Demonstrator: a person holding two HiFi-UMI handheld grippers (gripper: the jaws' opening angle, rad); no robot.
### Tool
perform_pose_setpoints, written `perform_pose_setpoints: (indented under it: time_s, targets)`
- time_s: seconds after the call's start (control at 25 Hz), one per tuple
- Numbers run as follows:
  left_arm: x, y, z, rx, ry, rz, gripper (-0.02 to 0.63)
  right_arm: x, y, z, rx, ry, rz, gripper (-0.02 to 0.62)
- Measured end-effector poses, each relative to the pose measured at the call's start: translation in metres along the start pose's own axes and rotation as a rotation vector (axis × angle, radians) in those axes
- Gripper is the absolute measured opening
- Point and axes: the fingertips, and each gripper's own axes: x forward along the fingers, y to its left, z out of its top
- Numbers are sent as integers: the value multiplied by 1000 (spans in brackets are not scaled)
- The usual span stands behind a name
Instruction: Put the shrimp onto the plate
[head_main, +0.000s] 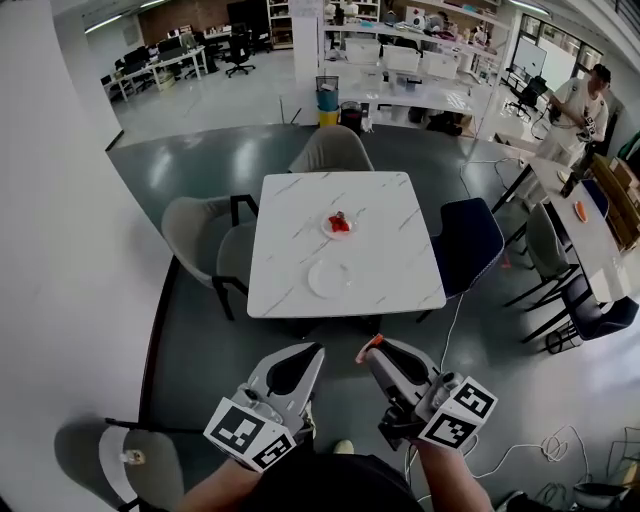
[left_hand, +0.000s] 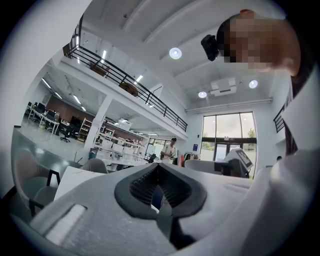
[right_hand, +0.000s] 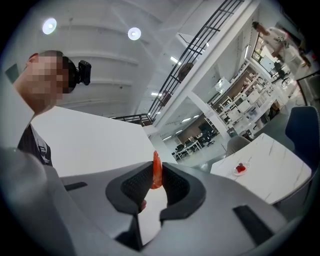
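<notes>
Pinching claw: our right claw (right_hand: 157, 169) is clamped on an orange shrimp (right_hand: 156, 161), whose tip pokes up past the pads.
Idle claw: our left claw (left_hand: 159, 166) has its pads pressed together at the tips.
Tabletop: the white marble tabletop (head_main: 385, 215) stands well ahead of us, apart from both claws.
Plates: an empty white plate (head_main: 329, 278) sits near the front edge of the tabletop; a smaller dish (head_main: 340, 226) with red pieces lies just behind it.
</notes>
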Motion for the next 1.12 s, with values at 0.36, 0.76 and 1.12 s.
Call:
perform_pose_setpoints:
  time_s: [0.36, 0.76, 1.12]
  targets:
    - [53, 93, 19, 16, -2, -80, 8, 87, -50, 8, -6, -5, -63, 57]
    - [99, 159, 8, -18, 11, -149, 8, 137, -112, 7, 15, -3, -167, 57]
    - [159, 210, -6, -26, -9, -106, 8, 181, -194, 5, 19, 76, -153, 57]
